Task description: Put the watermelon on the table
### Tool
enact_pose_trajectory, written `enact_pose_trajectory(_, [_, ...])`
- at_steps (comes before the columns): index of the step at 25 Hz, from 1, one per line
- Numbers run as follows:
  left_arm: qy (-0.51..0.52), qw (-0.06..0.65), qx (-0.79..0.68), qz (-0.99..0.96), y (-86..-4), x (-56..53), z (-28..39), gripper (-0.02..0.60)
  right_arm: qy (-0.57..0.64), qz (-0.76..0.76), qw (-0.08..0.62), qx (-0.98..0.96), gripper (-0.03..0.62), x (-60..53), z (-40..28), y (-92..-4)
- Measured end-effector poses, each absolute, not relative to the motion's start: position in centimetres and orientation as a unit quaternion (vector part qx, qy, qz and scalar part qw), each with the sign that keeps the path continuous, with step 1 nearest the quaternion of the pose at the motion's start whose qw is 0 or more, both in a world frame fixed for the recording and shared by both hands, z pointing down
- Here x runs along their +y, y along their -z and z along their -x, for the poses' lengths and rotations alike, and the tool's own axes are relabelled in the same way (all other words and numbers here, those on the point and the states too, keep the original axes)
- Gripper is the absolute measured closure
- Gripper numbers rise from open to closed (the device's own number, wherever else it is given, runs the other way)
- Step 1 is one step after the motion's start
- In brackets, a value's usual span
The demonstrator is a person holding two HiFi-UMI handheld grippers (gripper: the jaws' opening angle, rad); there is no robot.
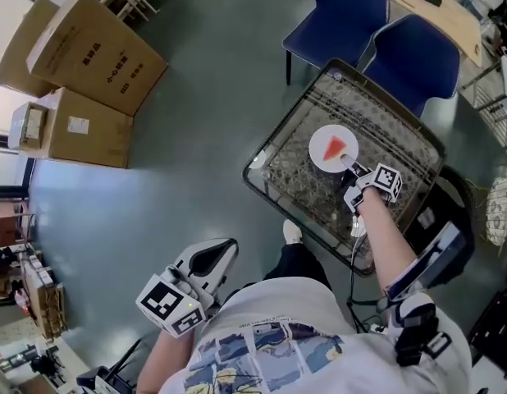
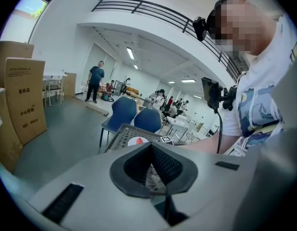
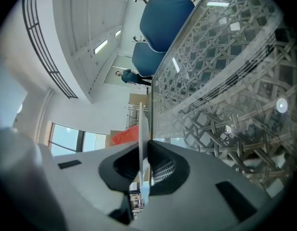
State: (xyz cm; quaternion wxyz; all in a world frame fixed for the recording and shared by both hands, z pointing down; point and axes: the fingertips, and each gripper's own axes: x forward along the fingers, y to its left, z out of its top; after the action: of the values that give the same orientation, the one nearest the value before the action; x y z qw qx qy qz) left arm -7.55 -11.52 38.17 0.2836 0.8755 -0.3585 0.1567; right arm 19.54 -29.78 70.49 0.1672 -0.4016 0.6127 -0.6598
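Note:
A red watermelon slice [image 1: 342, 146] lies on a white plate [image 1: 322, 149] over the glass table with a woven pattern [image 1: 262, 189]. My right gripper [image 1: 349, 167] is shut on the plate's near edge. In the right gripper view the plate [image 3: 144, 124] shows edge-on between the jaws [image 3: 143, 141], with the slice [image 3: 123, 135] to its left and the table [image 3: 225, 81] to its right. Whether the plate rests on the glass I cannot tell. My left gripper [image 1: 229, 246] hangs low by my body, away from the table, shut and holding nothing [image 2: 151, 146]. It faces the table [image 2: 120, 136] and plate [image 2: 136, 140].
Two blue chairs [image 1: 340, 15] [image 1: 417, 56] stand behind the table. Cardboard boxes [image 1: 98, 52] [image 1: 73, 125] sit on the grey floor at the left. My shoe [image 1: 292, 232] is by the table's near edge. A person [image 2: 95, 81] stands far off in the room.

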Motion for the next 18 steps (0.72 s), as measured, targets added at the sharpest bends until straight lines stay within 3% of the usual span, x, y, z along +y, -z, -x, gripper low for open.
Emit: enact_pose_trajectory(18, [-0.167,0.334,-0.392,-0.841,-41.0,-16.3,8.1,0.574,0.679,0.433,0.119,0.582,0.571,-37.5,-20.9,-77.9])
